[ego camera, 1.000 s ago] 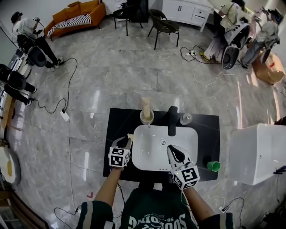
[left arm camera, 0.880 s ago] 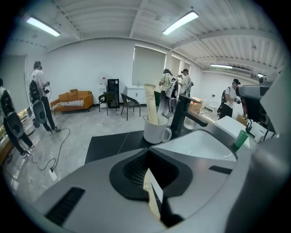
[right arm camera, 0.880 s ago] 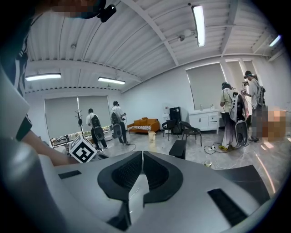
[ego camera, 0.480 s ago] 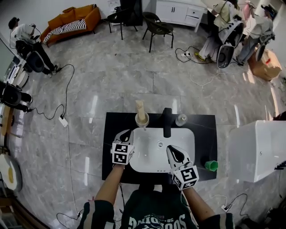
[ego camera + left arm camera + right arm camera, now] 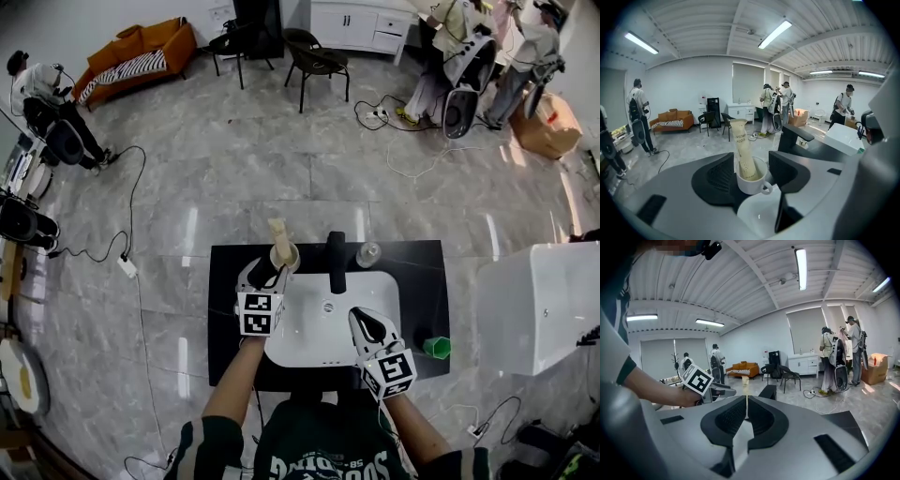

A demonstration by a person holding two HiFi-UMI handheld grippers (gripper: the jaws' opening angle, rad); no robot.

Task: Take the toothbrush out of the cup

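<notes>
A white cup [image 5: 286, 256] stands on the black counter [image 5: 230, 319] at the sink's back left corner. In it a toothbrush in a cream paper sleeve [image 5: 278, 234] leans upright. My left gripper [image 5: 265, 273] sits just in front of the cup with its jaws opening. In the left gripper view the cup [image 5: 753, 182] and the sleeved toothbrush [image 5: 743, 150] lie between the two jaws of the left gripper [image 5: 752, 174], and the pads do not touch them. My right gripper [image 5: 367, 323] hangs over the sink's front right rim, shut and holding nothing; its right gripper view shows the jaws [image 5: 746, 409] pressed together.
A white sink [image 5: 295, 352] fills the middle of the counter, with a black faucet [image 5: 335, 262] behind it. A clear glass [image 5: 368, 253] stands to the right of the faucet and a green cup [image 5: 436, 347] at the right edge. A white box [image 5: 539, 305] sits further right.
My left gripper moved away from the counter's left side up to the cup and its jaws opened around it. The right gripper stayed almost where it was.
</notes>
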